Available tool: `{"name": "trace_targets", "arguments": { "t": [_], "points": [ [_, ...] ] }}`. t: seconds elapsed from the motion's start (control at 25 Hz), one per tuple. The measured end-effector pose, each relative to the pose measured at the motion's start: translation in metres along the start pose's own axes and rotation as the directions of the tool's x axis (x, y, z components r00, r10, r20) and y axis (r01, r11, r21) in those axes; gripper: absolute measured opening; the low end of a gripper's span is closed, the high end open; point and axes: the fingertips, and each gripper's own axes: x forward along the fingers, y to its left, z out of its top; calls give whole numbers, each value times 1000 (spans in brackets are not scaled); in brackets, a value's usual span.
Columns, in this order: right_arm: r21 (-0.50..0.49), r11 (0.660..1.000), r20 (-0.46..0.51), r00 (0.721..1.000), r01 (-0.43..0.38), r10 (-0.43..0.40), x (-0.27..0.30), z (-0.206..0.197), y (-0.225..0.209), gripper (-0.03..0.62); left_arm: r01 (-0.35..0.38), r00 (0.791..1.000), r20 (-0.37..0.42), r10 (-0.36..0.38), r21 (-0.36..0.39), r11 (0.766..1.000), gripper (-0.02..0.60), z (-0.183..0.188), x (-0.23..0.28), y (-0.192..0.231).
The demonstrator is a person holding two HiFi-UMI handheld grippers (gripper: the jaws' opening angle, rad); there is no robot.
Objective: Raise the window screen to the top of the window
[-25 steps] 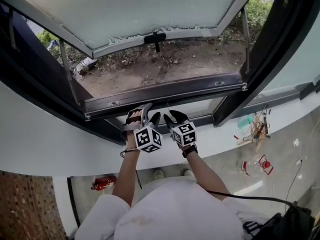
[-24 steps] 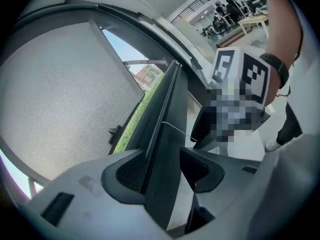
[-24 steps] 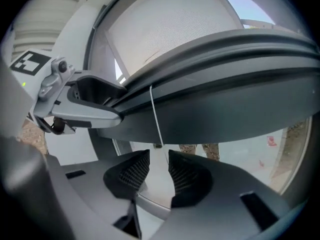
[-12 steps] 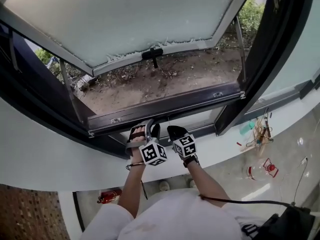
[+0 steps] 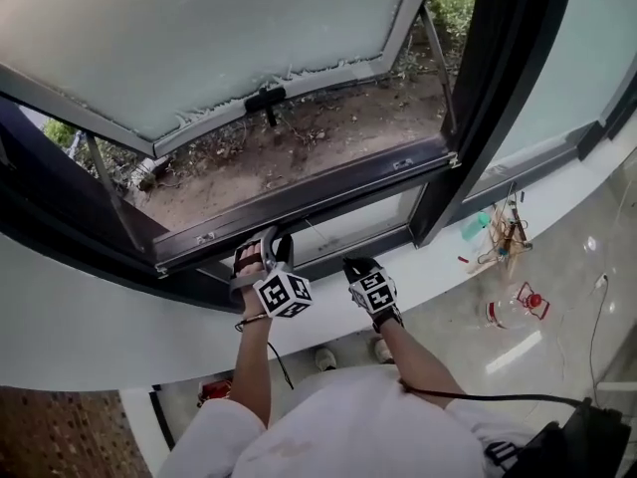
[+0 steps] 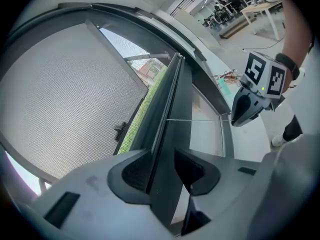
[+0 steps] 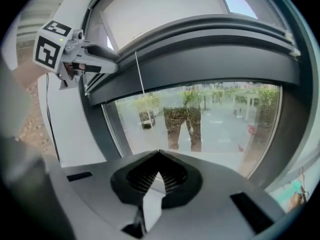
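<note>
The dark bottom bar of the window screen (image 5: pixel 318 199) lies along the sill, under the swung-out sash (image 5: pixel 199 38). My left gripper (image 5: pixel 267 243) reaches up to that bar. In the left gripper view the bar (image 6: pixel 170 109) runs between the jaws; they are closing and both pads (image 6: pixel 136 170) lie against it. My right gripper (image 5: pixel 353 265) hangs lower, in front of the lower glass pane (image 7: pixel 200 119), shut with nothing visible between its pads (image 7: pixel 159 154). A thin cord (image 7: pixel 139 74) runs from the bar toward its tip (image 6: pixel 235 120); I cannot tell whether it is pinched.
The white curved ledge (image 5: pixel 119 307) sits below the window. On the floor are a red extinguisher (image 5: pixel 214 388), a bottle with a red cap (image 5: pixel 518 307) and a tangle of wires (image 5: pixel 508 237). A black cable (image 5: pixel 478 398) trails from the right arm.
The right gripper has shut and dropped from beside the left one to below the bar. The left gripper's jaws have narrowed onto the bar; it stays in place.
</note>
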Motion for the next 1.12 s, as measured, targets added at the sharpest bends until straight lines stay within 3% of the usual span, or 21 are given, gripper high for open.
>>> {"name": "trace_targets", "arguments": {
  "t": [0.2, 0.4, 0.56, 0.84, 1.0, 1.12],
  "points": [
    [20, 999, -199, 979, 39, -34, -21, -77, -16, 2, -20, 1000, -9, 20, -4, 1000, 146, 3, 3, 4],
    [96, 994, -243, 969, 61, -36, -50, -140, -21, 2, -37, 999, -35, 38, 23, 999, 140, 1, 1, 4],
    [131, 991, -199, 980, 3, 23, -55, -144, -11, 2, -100, 993, -60, 103, 58, 993, 97, 2, 1, 6],
    [110, 992, -162, 984, -58, 76, -48, -156, 28, 2, -124, 990, -58, 126, 30, 992, 67, 1, 2, 2],
    [64, 996, -174, 982, -64, 74, -52, -157, 33, 2, -99, 992, -75, 101, 30, 995, 66, 3, 2, 4],
    [55, 998, -166, 985, -36, 45, -57, -154, 16, 2, -79, 996, -35, 79, -7, 997, 66, 5, 1, 5]
  ]
}}
